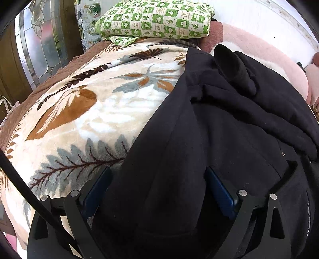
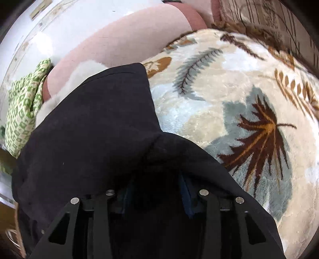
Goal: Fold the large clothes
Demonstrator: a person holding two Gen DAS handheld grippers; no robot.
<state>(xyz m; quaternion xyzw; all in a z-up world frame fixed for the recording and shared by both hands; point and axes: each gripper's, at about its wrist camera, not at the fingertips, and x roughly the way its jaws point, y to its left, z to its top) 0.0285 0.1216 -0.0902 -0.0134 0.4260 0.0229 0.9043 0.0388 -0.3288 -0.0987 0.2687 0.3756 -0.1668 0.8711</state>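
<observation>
- No readable writing or brand is seen; no containers are shown.
- A black jacket (image 1: 229, 129) is spread on a leaf-patterned blanket (image 1: 89, 111), its length running from the grippers toward a green checked pillow (image 1: 157, 19).
- Jacket fabric is bunched between the spread fingers of the left gripper (image 1: 159, 191).
- The right gripper (image 2: 155, 197) is draped by the jacket (image 2: 95, 123); its grip cannot be told.

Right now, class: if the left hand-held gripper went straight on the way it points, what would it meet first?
Probably the black fabric garment already bunched between the left hand-held gripper fingers; beyond it lies the leaf-patterned fleece blanket. Depth is unclear.
</observation>
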